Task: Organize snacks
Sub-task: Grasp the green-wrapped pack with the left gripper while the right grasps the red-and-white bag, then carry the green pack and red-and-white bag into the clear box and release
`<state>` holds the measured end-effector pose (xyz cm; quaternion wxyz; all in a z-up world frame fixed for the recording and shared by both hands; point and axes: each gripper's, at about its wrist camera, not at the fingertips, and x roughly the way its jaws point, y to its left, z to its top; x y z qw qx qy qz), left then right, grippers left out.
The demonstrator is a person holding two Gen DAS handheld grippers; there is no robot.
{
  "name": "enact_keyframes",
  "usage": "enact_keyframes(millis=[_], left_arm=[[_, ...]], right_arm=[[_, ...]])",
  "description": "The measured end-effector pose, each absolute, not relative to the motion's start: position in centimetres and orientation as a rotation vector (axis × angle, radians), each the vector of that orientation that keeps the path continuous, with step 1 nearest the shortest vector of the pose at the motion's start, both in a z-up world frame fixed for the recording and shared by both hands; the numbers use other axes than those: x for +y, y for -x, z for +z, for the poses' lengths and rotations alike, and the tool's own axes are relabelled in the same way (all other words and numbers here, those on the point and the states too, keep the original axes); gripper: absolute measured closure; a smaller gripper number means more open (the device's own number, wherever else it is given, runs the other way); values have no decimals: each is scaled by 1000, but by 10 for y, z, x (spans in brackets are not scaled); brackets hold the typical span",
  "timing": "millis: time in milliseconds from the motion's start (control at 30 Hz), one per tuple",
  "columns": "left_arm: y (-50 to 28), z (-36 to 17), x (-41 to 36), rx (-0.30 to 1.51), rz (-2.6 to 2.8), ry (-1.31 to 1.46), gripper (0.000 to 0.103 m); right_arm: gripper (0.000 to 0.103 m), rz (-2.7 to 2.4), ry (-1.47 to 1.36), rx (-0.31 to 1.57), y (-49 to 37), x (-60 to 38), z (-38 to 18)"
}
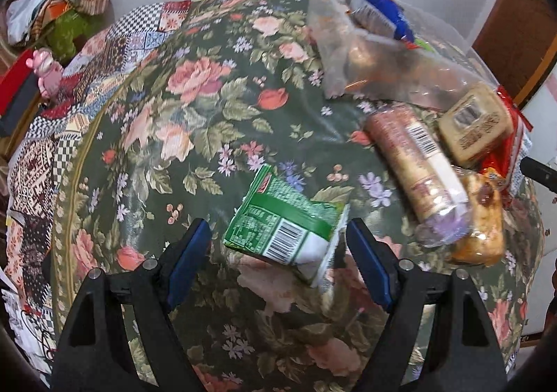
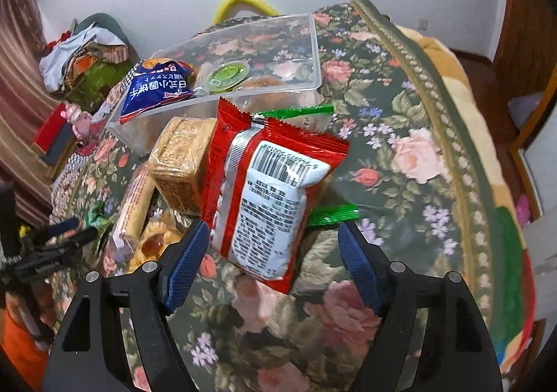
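Floral oilcloth in dark green with pink roses covers the surface (image 1: 195, 86) that carries all the snacks. From the left wrist view, the left claw (image 1: 278, 246) is spread wide, its blue pads on either side of a green snack packet (image 1: 282, 221) that lies barcode up between them; whether a pad touches it I cannot tell. To the right of that packet lie a long biscuit roll (image 1: 417, 166), a clear-wrapped pastry (image 1: 482, 214) with a red jam spot, and a tan square biscuit pack (image 1: 475, 127), all close together. Behind them stands a clear plastic bin (image 1: 351, 58) with a blue bag (image 1: 383, 9) poking out of it. From the right wrist view, the right claw (image 2: 273, 246) is also spread, with a red snack bag (image 2: 268, 190) propped tilted between its pads, white back label and barcode facing the camera, leaning against the tan pack. Green wrapper ends (image 2: 332, 213) stick out from behind the red bag. Inside the bin sits a green-lidded cup (image 2: 228, 73) beside the blue bag.
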<state>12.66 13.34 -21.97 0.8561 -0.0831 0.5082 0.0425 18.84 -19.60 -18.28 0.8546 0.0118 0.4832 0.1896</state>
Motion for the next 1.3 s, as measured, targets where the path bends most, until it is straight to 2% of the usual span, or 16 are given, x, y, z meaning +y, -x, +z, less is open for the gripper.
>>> enact_keyframes(millis=[333,467,600,633,800,1100,1133,1200,1300], left_arm=[[-131,-231,132,1039,70,168,23],[-133,-232,132,1022,55,178,38],[-131,-230,130,1015,49,173,49],[-129,-229,130,1013,47,168,50],[-124,-221,126,1006,52,157,57],[-115,-188,114,928,37,153,60],[-113,-182,111,913,32,148,62],[-113,-174,107,903,13,147,89],[-118,-167,103,916,-11,163,89]], right_arm=[[28,356,-88,1028,-201,-181,-196],[26,326,-77,1028,-205,-178,-202],[38,321,-92,1015,-204,-183,-203],[40,325,-93,1013,-204,-185,-202],[41,341,-67,1004,-197,-187,-199],[41,362,-52,956,-185,-196,-176],[41,364,-56,949,-185,-198,-173],[41,370,-58,937,-184,-200,-168],[41,375,-53,916,-183,-201,-160]])
